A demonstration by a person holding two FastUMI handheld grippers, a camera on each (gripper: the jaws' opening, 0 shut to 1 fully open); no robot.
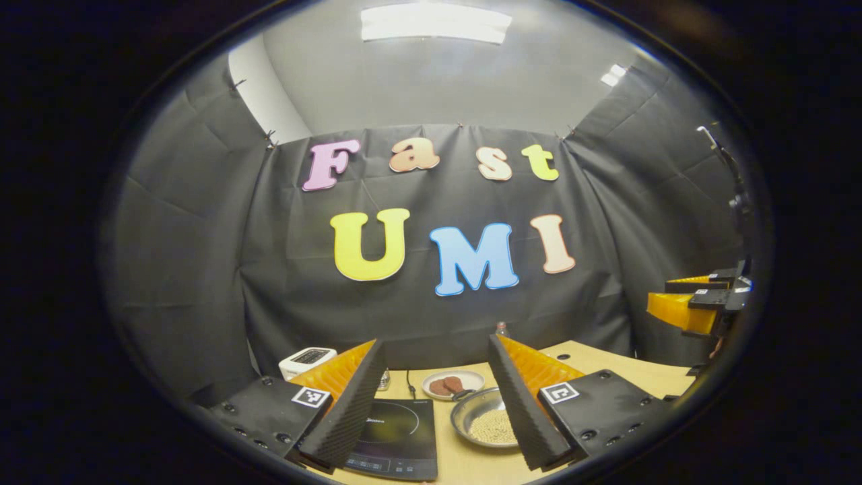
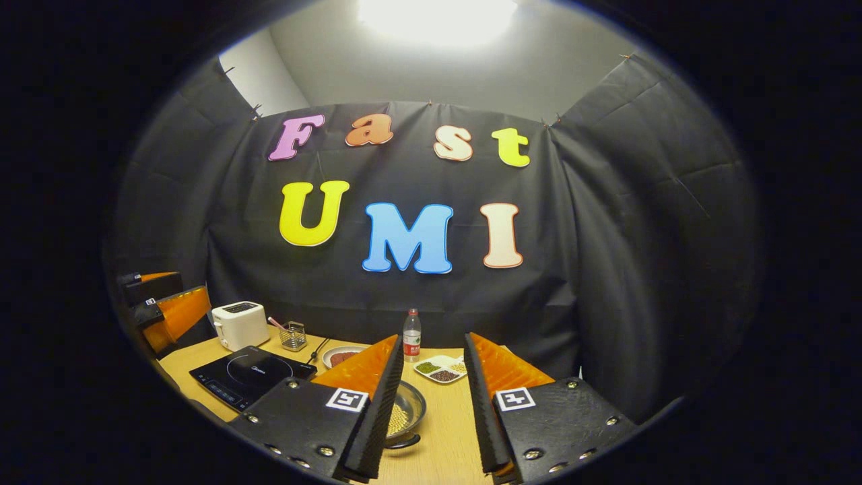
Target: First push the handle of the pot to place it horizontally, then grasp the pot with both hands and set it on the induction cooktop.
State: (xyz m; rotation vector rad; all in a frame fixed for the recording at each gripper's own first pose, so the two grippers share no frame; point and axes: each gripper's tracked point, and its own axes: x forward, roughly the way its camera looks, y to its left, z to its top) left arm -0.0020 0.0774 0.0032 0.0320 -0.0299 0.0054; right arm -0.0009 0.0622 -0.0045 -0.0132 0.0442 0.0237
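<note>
The left tongs (image 1: 431, 397) are seen released above the wooden table (image 1: 606, 367) in the left gripper view, their two fingers spread wide with nothing held between them. Through the gap, the black induction cooktop (image 1: 394, 438) is shown at about 7 o'clock, flat on the table, and the metal pot (image 1: 486, 421) is set just beside it at about 5 o'clock, partly hidden behind the right-hand finger. A layer of pale yellow beans is seen inside the pot. Its dark handle (image 1: 463, 395) is pointed toward 11 o'clock, close to a small plate (image 1: 452, 384) of reddish-brown pieces farther back. A white toaster (image 1: 307, 361) is placed at the far left of the table, and the right tongs (image 1: 700, 303) are caught at 3 o'clock, raised well above the table.

In the right gripper view, the right tongs (image 2: 434, 404) are likewise shown released, fingers apart and empty. The pot (image 2: 404, 414) is partly covered by the left-hand finger at 6 o'clock, with the cooktop (image 2: 252, 374) at 8 o'clock. Behind it, the toaster (image 2: 239, 325) and a small wire basket (image 2: 293, 335) are lined up. A clear bottle (image 2: 411, 335) with a red label is stood upright near the black cloth wall (image 2: 606, 269), and a divided white dish (image 2: 441, 368) of mixed grains is laid just in front of it. The left tongs (image 2: 165, 310) are seen at 9 o'clock.
</note>
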